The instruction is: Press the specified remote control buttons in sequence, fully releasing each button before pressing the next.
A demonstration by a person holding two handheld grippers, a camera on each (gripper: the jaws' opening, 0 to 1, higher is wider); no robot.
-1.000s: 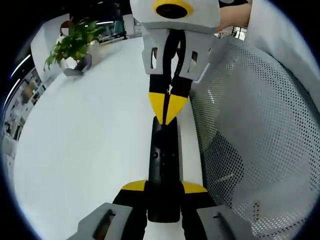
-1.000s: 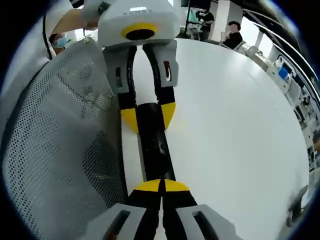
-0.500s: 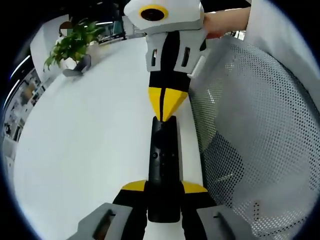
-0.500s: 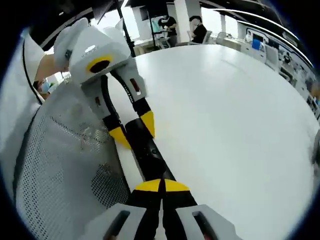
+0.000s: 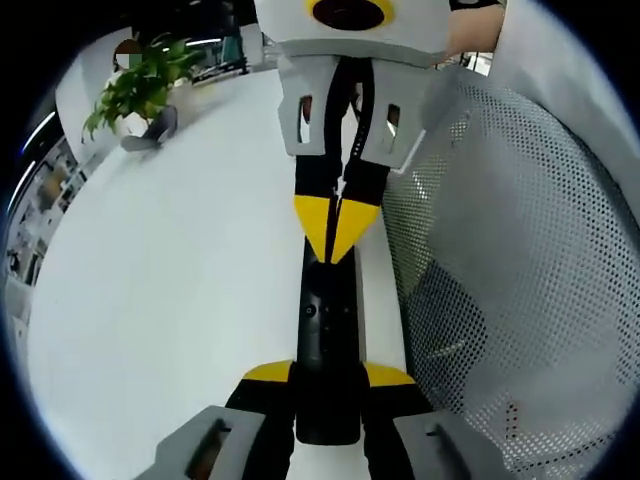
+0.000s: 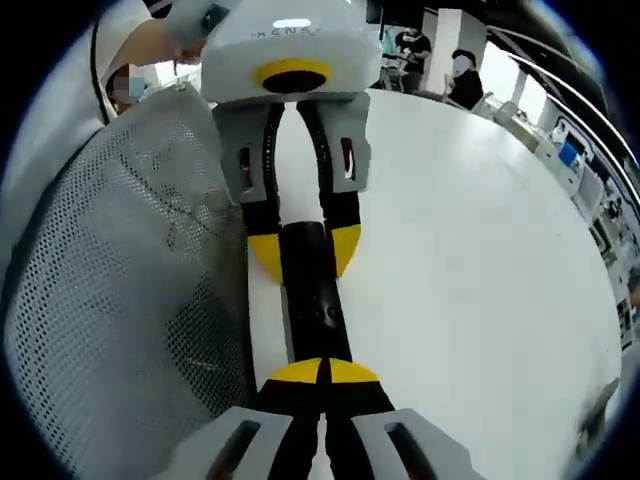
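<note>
A slim black remote (image 5: 327, 330) lies lengthwise along the white table's edge, and my left gripper (image 5: 327, 375) is shut on its near end. In the left gripper view my right gripper (image 5: 336, 250) comes from the top, shut, its joined yellow tips resting on the remote's far part, past the round buttons. In the right gripper view my right gripper (image 6: 322, 372) is shut with its tips down on the remote (image 6: 312, 290). Beyond it, my left gripper (image 6: 303, 250) clamps the remote's other end between its yellow fingertips (image 6: 265, 255).
The white table (image 5: 180, 260) spreads wide to one side. A grey mesh chair back (image 5: 500, 280) stands close against the remote's other side. A potted plant (image 5: 135, 85) sits at the table's far end. People (image 6: 460, 70) stand in the background.
Half a second ago my right gripper was rolled and swung to one side. It has turned back square, and its tips now sit slightly further along the remote. The left gripper has kept its hold.
</note>
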